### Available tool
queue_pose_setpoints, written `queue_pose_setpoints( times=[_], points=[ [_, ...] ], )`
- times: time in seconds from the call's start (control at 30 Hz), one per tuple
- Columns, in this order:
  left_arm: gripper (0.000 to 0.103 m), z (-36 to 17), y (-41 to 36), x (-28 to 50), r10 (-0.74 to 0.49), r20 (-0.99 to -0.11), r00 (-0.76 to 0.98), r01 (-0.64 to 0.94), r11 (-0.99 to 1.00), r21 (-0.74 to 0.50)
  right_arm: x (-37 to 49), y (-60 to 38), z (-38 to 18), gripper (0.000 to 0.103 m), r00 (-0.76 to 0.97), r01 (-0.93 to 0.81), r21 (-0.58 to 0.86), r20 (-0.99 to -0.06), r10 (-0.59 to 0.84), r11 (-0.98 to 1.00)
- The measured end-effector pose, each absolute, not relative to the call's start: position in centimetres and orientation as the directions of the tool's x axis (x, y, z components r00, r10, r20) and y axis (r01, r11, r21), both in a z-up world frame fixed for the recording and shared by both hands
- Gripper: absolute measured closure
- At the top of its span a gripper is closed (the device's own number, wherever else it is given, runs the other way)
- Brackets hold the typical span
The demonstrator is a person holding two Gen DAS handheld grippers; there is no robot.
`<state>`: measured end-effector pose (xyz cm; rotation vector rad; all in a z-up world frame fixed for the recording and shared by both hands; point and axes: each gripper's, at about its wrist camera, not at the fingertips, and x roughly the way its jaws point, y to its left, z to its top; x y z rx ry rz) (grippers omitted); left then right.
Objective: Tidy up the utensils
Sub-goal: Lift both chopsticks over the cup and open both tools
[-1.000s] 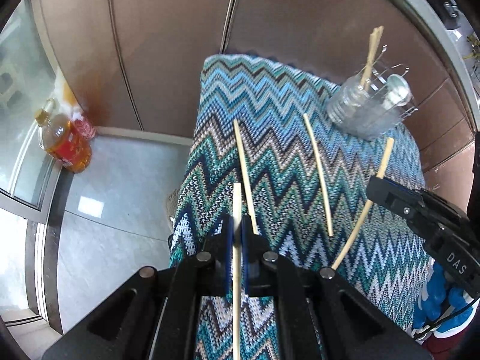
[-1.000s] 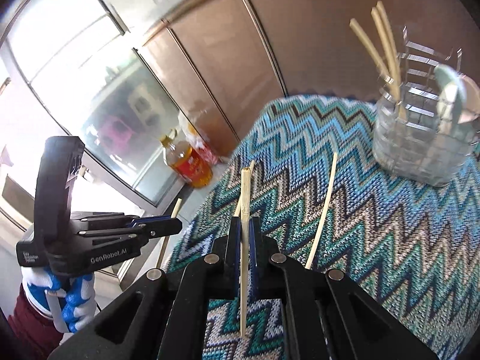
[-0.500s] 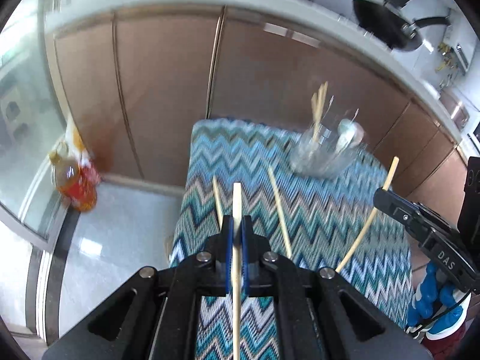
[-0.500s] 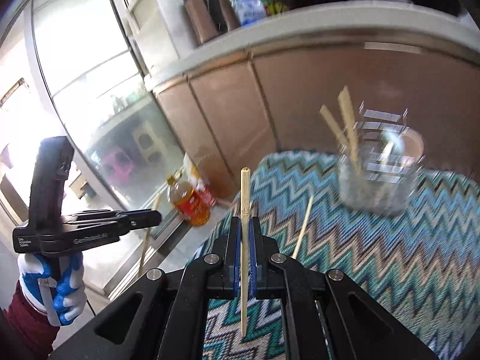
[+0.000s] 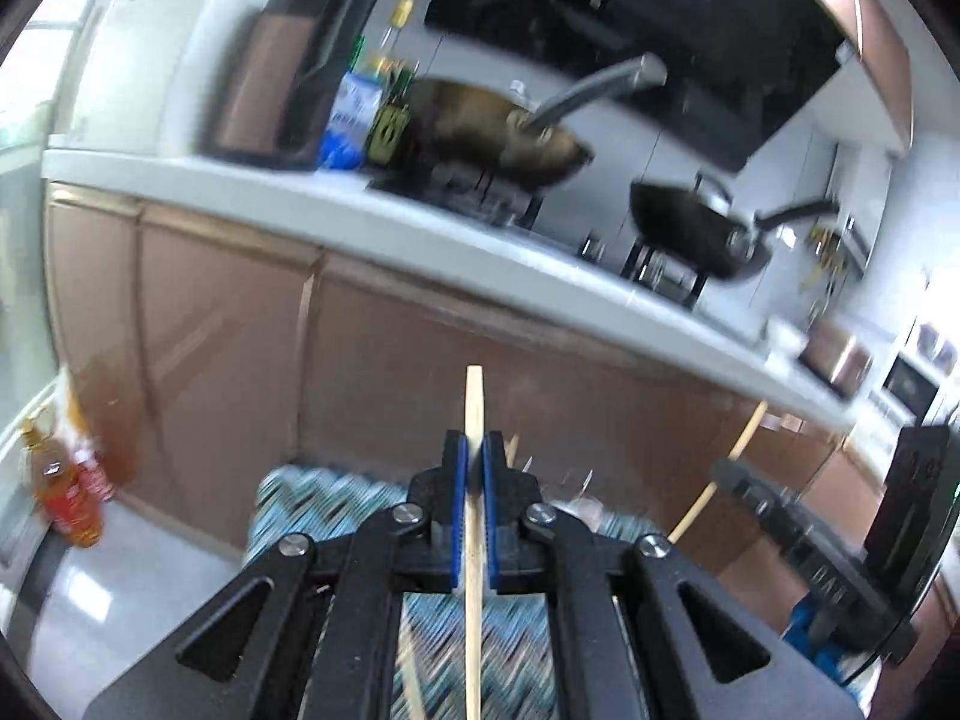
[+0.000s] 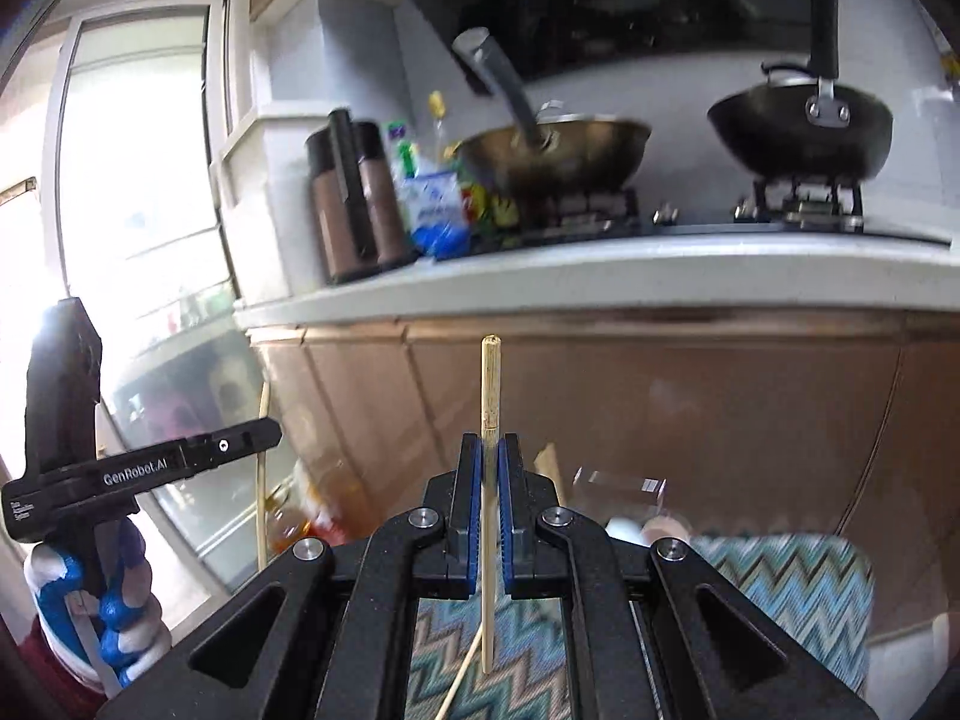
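My left gripper (image 5: 474, 443) is shut on a pale wooden chopstick (image 5: 474, 396) that juts past its blue pads. My right gripper (image 6: 489, 444) is shut on a second chopstick (image 6: 490, 384), held the same way. Each gripper shows in the other's view: the right gripper (image 5: 723, 473) with its chopstick (image 5: 744, 441), and the left gripper (image 6: 270, 431) with its chopstick (image 6: 261, 480). Both hang above the table with the zigzag cloth (image 6: 798, 576). A clear utensil holder (image 6: 624, 489) stands blurred on the cloth behind my right fingers. One loose chopstick (image 6: 462, 675) lies on the cloth.
A kitchen counter (image 6: 600, 276) runs across ahead, with two woks (image 6: 552, 150) on a stove and bottles at its left end. Brown cabinet doors (image 5: 390, 372) stand below it. An oil bottle (image 5: 60, 498) sits on the floor at left. A gloved hand (image 6: 90, 618) holds the left gripper.
Both grippers rose and tipped upward, each keeping its chopstick. The table and holder sank to the bottom of both views, and the counter with its woks came into sight.
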<state>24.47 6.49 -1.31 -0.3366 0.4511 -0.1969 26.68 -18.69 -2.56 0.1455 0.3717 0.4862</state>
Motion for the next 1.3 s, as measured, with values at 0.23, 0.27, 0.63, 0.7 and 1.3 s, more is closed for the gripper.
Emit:
queue_pose_setpoints(
  times=[0.23, 0.27, 0.63, 0.7, 1.3],
  points=[
    [0.099, -0.9, 3.7, 30.0, -0.26, -0.264, 0.929, 0.128, 0.893, -0.431, 31.0, -18.5, -3.4, 0.098, 0.846, -0.418, 0.198, -0.27, 0.46, 0.886],
    [0.099, -1.0, 3.4, 30.5, -0.255, -0.256, 0.932, 0.126, 0.893, -0.432, 31.4, -18.7, -3.6, 0.098, 0.847, -0.418, 0.195, -0.269, 0.458, 0.887],
    [0.098, -3.9, -0.5, 34.4, -0.173, -0.171, 0.97, 0.096, 0.919, -0.381, 35.8, -18.2, -6.6, 0.098, 0.854, -0.42, 0.14, -0.272, 0.443, 0.897],
    [0.098, -4.6, -0.7, 34.9, -0.17, -0.17, 0.971, 0.094, 0.92, -0.381, 36.2, -18.1, -7.1, 0.098, 0.854, -0.419, 0.136, -0.275, 0.441, 0.898],
    [0.085, -9.9, -1.8, 37.2, -0.111, -0.174, 0.979, 0.04, 0.93, -0.365, 36.7, -17.9, -10.1, 0.086, 0.853, -0.401, 0.102, -0.32, 0.412, 0.91]
  ],
)
